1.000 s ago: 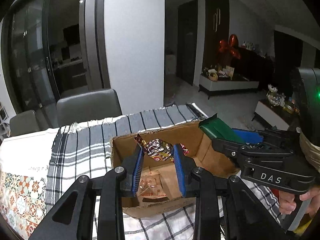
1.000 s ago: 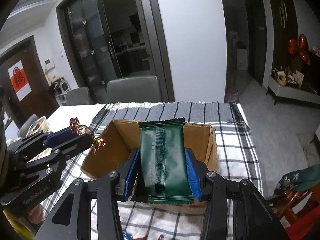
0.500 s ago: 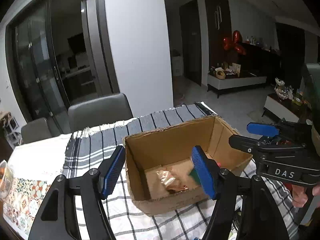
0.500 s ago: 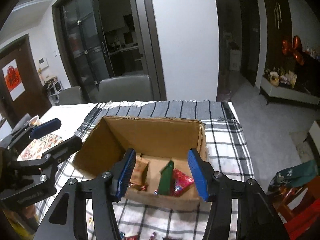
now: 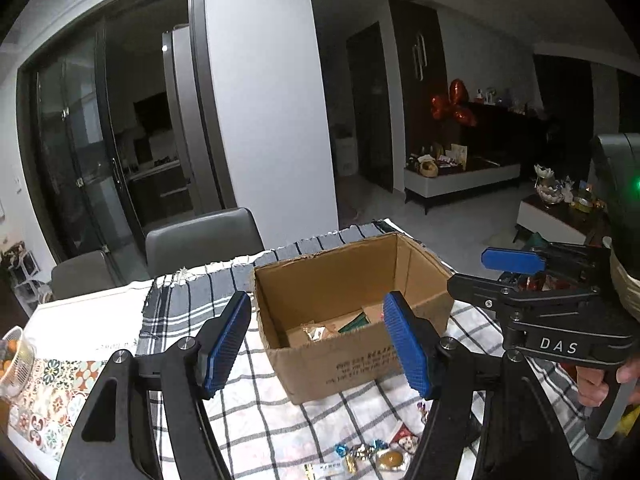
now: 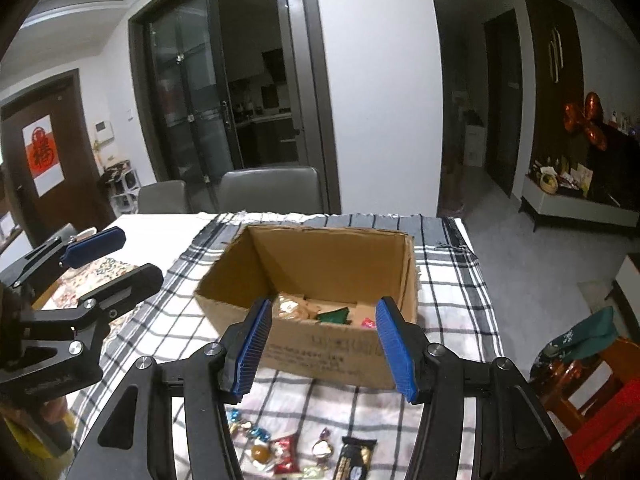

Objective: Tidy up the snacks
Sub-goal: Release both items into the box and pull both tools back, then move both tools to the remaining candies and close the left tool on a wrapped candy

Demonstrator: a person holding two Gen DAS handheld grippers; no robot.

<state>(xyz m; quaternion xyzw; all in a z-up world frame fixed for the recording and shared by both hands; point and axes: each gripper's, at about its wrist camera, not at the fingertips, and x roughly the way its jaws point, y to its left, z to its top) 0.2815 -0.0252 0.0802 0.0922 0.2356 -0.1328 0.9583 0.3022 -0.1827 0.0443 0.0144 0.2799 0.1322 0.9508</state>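
An open cardboard box [image 5: 352,356] [image 6: 328,348] stands on a checked cloth. Inside lie a green packet [image 6: 334,315] [image 5: 354,323], a clear-wrapped snack [image 6: 290,307] and a red candy [image 6: 367,323]. My left gripper [image 5: 318,344] is open and empty, raised in front of the box. My right gripper [image 6: 322,348] is open and empty, raised before the box's near wall. Loose wrapped candies [image 6: 280,446] [image 5: 368,454] and a dark snack bar [image 6: 354,458] lie on the cloth near me.
The checked cloth [image 6: 452,280] covers the table, with a patterned mat [image 5: 44,396] at its left. Grey chairs [image 5: 204,240] stand behind the table. A bowl [image 5: 10,356] sits at the left edge. A wooden chair with green fabric [image 6: 580,344] is at the right.
Both grippers opened and dropped their snacks into the box: the left a wrapped candy, the right the green packet. Both then pulled back and up from the box.
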